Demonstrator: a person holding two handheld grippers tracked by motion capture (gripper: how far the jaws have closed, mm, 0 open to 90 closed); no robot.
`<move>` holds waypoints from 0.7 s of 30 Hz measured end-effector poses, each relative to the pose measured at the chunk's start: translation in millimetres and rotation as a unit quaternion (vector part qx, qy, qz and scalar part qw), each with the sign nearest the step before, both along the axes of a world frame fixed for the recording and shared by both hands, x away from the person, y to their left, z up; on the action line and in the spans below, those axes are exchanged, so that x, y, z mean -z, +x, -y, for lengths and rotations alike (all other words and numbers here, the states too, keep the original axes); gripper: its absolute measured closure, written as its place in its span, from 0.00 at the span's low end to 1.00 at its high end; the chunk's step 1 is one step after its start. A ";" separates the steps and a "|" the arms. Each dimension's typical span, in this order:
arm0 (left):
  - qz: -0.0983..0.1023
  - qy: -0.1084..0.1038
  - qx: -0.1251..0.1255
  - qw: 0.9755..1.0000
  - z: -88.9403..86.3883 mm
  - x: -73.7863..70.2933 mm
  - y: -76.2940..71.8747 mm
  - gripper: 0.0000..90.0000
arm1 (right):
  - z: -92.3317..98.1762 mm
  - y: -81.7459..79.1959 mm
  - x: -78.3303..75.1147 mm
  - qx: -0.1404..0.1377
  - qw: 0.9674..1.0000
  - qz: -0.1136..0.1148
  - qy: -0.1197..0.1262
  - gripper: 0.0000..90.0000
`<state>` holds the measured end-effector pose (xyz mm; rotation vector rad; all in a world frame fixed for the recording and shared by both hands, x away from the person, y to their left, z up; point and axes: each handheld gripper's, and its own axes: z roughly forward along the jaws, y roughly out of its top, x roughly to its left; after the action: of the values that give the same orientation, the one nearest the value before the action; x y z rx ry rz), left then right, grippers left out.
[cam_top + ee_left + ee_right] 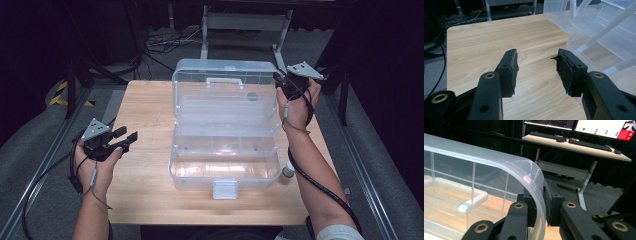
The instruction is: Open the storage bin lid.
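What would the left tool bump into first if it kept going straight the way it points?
Probably the clear plastic box: the left tool, jaws open and empty, points across bare tabletop toward it, though depth is unclear.

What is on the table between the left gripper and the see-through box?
Nothing: in the high view, only bare wooden table lies between the left gripper and the box.

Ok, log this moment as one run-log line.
right claw: shut on lid edge | left claw: open, over table | clear box: open
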<state>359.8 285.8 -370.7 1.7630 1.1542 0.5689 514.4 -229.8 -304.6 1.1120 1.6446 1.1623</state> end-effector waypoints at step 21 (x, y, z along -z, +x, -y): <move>-0.006 -0.002 0.003 1.000 0.5 3.4 2.2 0.58 | -0.8 26.2 7.4 -0.002 1.000 -0.018 -0.002 0.92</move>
<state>362.0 285.3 -374.1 1.7668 1.1580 0.5530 540.6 -228.9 -312.0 1.1340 1.6773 1.1481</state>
